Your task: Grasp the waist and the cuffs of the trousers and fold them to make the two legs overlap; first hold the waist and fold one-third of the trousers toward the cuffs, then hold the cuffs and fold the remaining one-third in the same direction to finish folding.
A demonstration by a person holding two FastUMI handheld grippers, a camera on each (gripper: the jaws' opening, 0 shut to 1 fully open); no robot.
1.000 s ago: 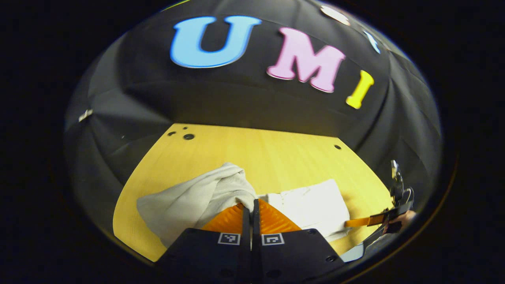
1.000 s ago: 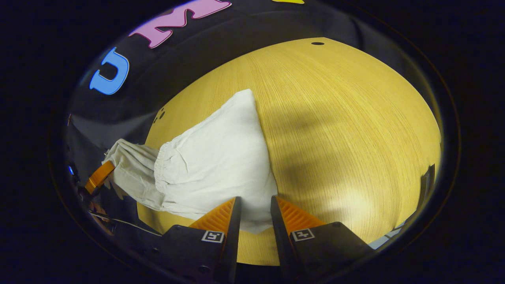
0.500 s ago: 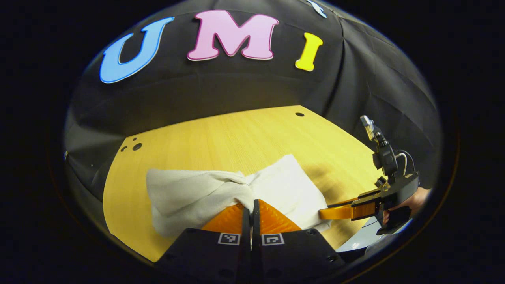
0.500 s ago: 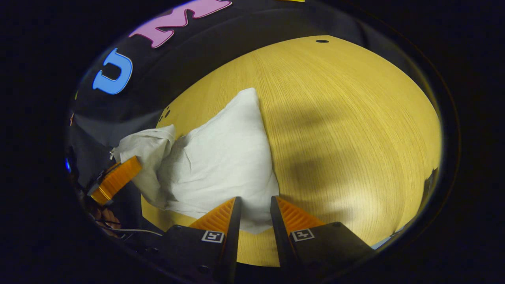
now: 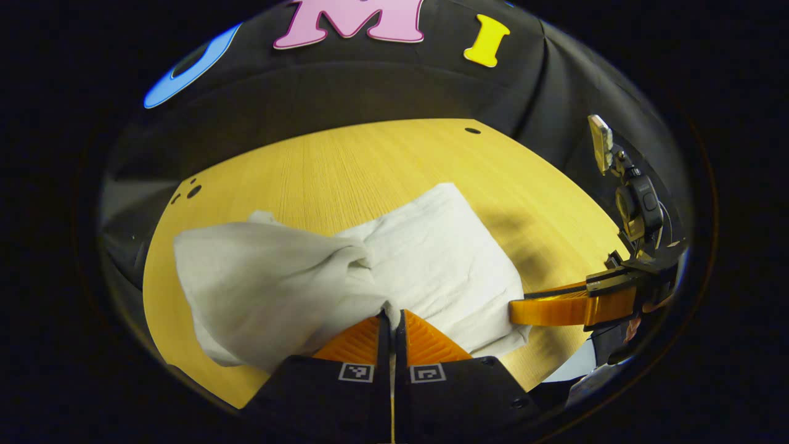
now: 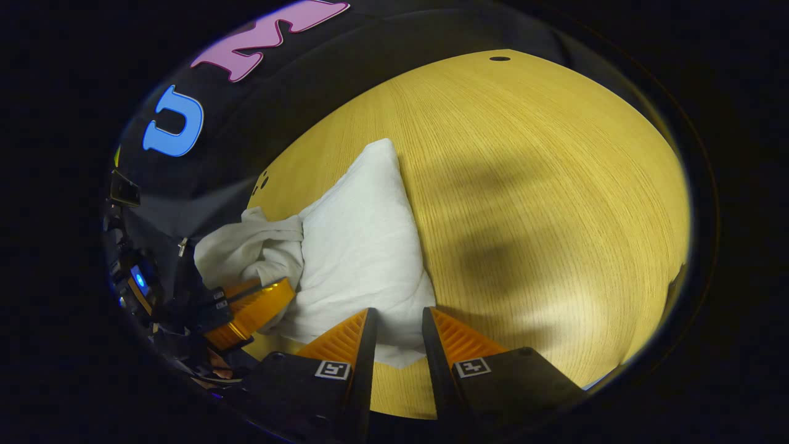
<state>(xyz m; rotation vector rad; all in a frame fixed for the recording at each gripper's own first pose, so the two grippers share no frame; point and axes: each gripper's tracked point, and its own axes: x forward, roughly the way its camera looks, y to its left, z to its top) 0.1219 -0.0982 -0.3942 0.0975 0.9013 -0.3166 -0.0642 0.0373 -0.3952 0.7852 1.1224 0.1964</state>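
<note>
White trousers (image 5: 431,246) lie partly folded on the yellow wooden table (image 5: 370,154). My left gripper (image 5: 392,316) is shut on a bunched end of the trousers and holds that part lifted over the flat folded part. My right gripper (image 6: 394,327) stands open at the table's near edge, with a corner of the trousers (image 6: 363,246) lying between its fingers. In the left gripper view the right gripper (image 5: 513,311) reaches in from the right and touches the cloth's edge. The left gripper (image 6: 286,293) appears at the lower left of the right gripper view, against the bunched cloth.
Small dark holes (image 5: 193,191) mark the table's far left corner, and another hole (image 5: 473,131) sits near the far right. Bare wood (image 6: 524,185) stretches right of the trousers. Black cloth walls close in behind the table.
My left gripper has carried its held end of the trousers closer to the right gripper and over the flat part. The right gripper has stayed in place.
</note>
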